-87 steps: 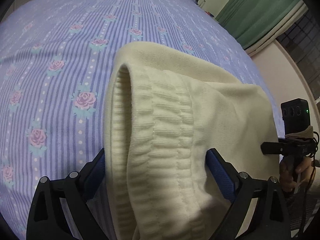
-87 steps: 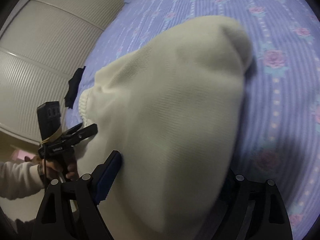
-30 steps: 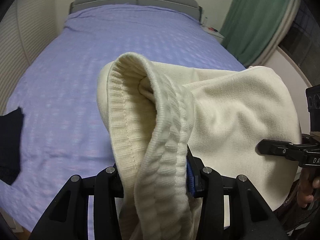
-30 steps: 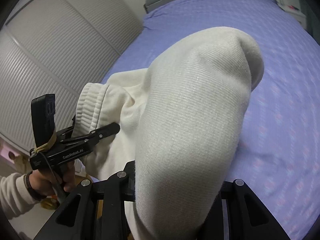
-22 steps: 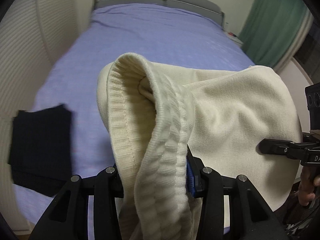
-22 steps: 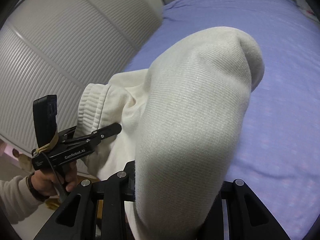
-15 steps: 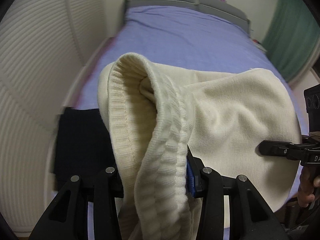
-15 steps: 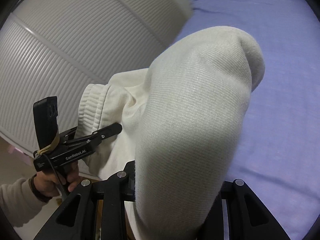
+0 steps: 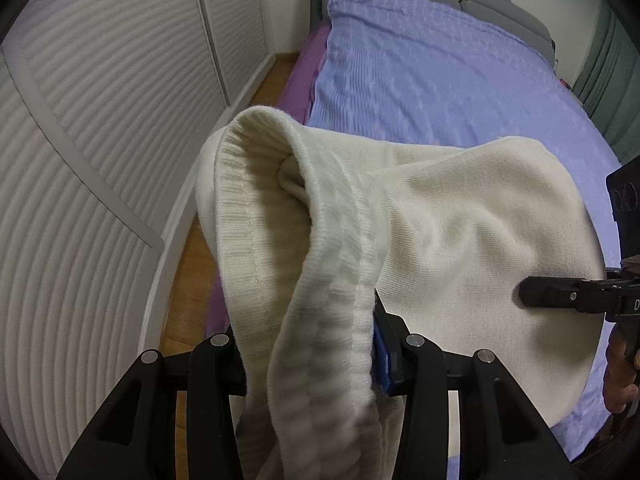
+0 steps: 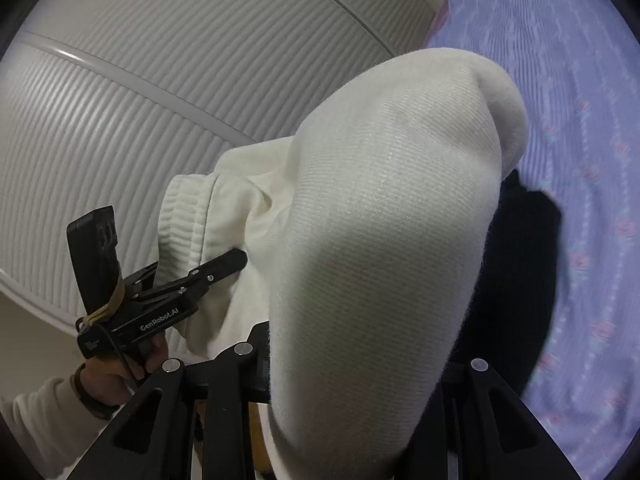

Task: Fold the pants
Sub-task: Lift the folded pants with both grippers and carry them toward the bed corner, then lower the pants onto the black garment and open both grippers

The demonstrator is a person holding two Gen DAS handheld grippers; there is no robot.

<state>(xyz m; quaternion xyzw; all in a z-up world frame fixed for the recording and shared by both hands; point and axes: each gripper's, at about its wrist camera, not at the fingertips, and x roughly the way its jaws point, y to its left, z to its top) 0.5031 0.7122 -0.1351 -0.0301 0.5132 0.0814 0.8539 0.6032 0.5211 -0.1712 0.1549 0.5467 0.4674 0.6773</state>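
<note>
The cream knit pants (image 9: 460,240) are held up in the air above the edge of the bed (image 9: 420,64), between the two grippers. The ribbed waistband (image 9: 320,320) is clamped in the closed left gripper (image 9: 320,364), while a bunched fold of the pants is pinched in the closed right gripper (image 10: 340,364). A dark folded garment (image 10: 520,264) is seen on the purple floral bedsheet (image 10: 580,120), beside a white ribbed wardrobe (image 9: 92,140).
</note>
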